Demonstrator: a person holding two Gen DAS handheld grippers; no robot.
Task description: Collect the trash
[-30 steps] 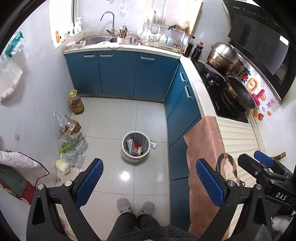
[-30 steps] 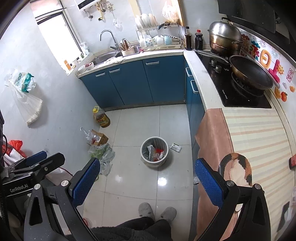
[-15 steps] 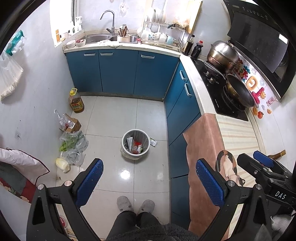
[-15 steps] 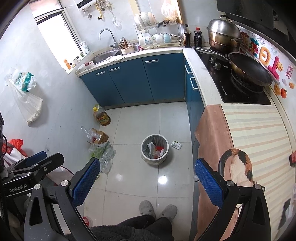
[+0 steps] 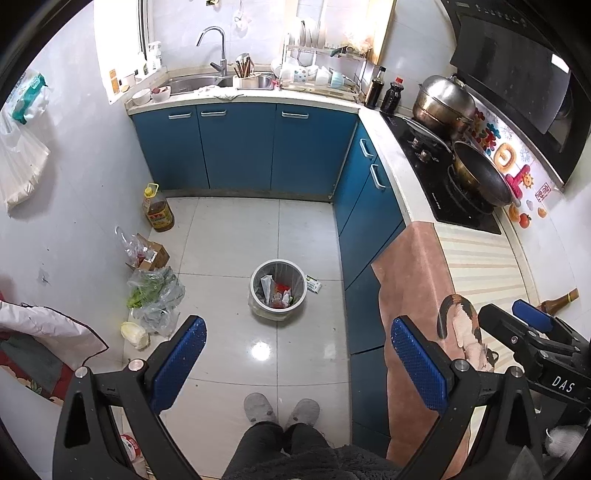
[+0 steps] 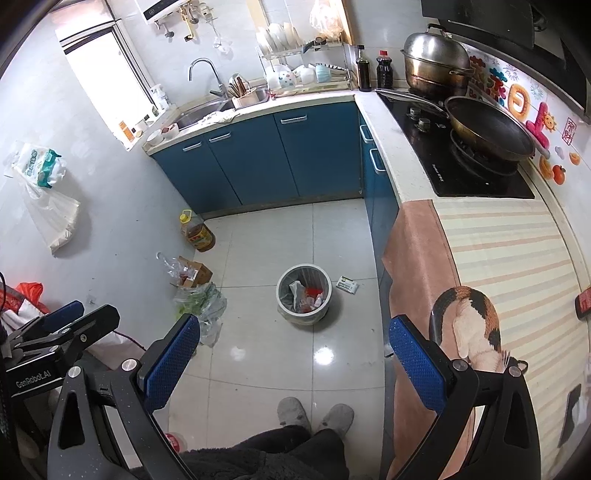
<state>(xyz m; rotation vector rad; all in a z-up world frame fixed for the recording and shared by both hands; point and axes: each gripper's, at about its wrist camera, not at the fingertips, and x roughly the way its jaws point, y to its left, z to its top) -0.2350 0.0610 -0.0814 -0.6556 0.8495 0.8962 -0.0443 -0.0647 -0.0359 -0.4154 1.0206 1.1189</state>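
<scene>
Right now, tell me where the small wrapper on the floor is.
The small wrapper lies flat on the floor tiles just right of the trash bin, between it and the blue cabinets.

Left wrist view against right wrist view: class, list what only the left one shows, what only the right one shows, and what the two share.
Only the left wrist view shows the right gripper and a brown bottle on the striped counter mat.

Only the right wrist view shows the left gripper, a white wall heater and a red bag.

Both show the trash bin, the small packet on the floor beside it, the oil jug, the wok and the person's grey slippers.
</scene>
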